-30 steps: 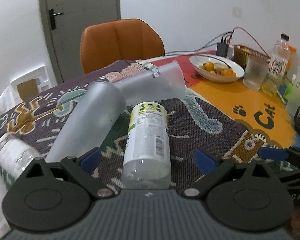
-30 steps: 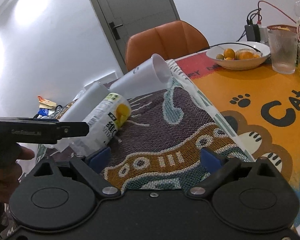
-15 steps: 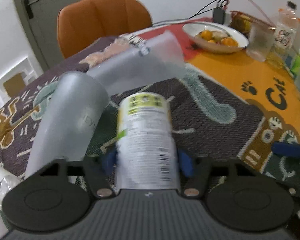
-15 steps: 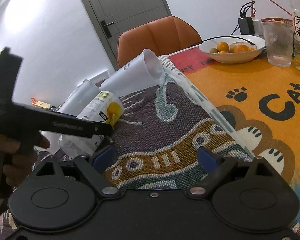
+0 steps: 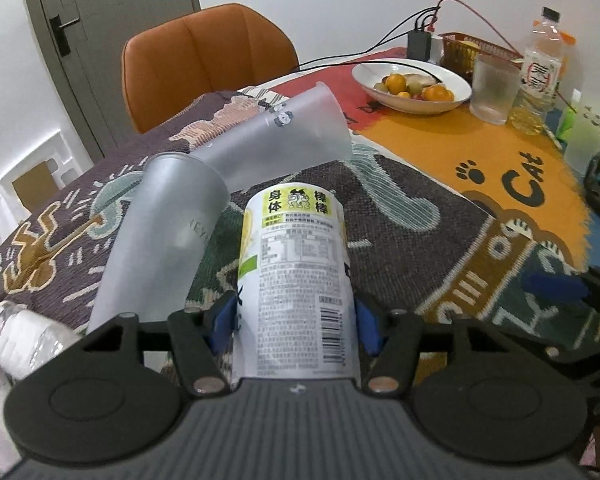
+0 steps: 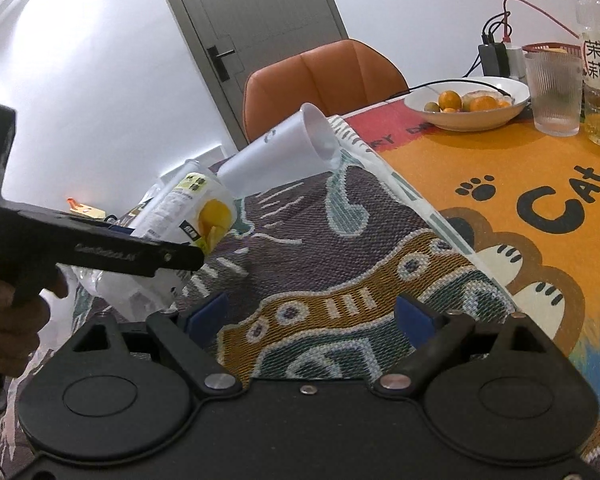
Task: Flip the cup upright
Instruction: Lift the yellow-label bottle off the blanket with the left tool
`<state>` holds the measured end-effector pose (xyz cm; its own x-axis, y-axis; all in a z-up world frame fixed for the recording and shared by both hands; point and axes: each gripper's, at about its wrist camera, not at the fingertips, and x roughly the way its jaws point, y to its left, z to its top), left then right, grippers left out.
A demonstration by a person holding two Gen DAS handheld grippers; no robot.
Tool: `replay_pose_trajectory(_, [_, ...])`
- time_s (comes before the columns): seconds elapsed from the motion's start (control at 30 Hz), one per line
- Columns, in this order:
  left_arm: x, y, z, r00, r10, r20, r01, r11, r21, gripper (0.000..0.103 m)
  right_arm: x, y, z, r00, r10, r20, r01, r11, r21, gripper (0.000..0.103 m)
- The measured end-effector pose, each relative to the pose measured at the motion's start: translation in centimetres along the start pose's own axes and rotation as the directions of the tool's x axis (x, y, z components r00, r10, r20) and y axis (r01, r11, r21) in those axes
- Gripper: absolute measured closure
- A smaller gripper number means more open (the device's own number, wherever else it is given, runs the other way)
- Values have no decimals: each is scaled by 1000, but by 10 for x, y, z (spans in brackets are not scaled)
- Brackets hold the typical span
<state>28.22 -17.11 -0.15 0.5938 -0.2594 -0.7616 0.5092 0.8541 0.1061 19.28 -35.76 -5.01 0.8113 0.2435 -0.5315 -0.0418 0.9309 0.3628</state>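
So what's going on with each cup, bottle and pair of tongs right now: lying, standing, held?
Labelled cup: on its side, gripped by the left tongs.
Right tongs: open, holding nothing.
Grey frosted cup: lying on the blanket.
Panda cup: lying tilted, mouth facing right.
Ribbed glass: upright.
Tea bottle: upright.
Fruit bowl: holds fruit.

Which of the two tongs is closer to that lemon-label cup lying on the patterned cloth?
The left tongs: their blue pads are clamped on the lemon-label cup. The right tongs hang open over the patterned cloth, off to the cup's right, holding nothing.
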Motion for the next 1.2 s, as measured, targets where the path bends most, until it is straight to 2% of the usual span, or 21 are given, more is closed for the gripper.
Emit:
replay_pose_trajectory(0.23, [-32, 0, -22, 999, -4, 37, 5, 1000, -13, 43, -15, 14, -9, 1000, 29, 6, -29, 1000, -6, 11])
replay_pose_trajectory(0.67, [-77, 4, -77, 998, 41, 38, -38, 997, -65, 43, -29, 34, -33, 997, 79, -18, -79, 997, -14, 7])
replay_pose_trajectory(0.83, [-88, 7, -95, 998, 51, 33, -47, 995, -93, 43, -35, 45, -42, 994, 104, -31, -105, 994, -43, 1])
replay_pose_trajectory(1.2, [-97, 17, -130, 999, 49, 10, -48, 990, -136, 43, -34, 71, -61, 984, 154, -90, -161, 984, -77, 0])
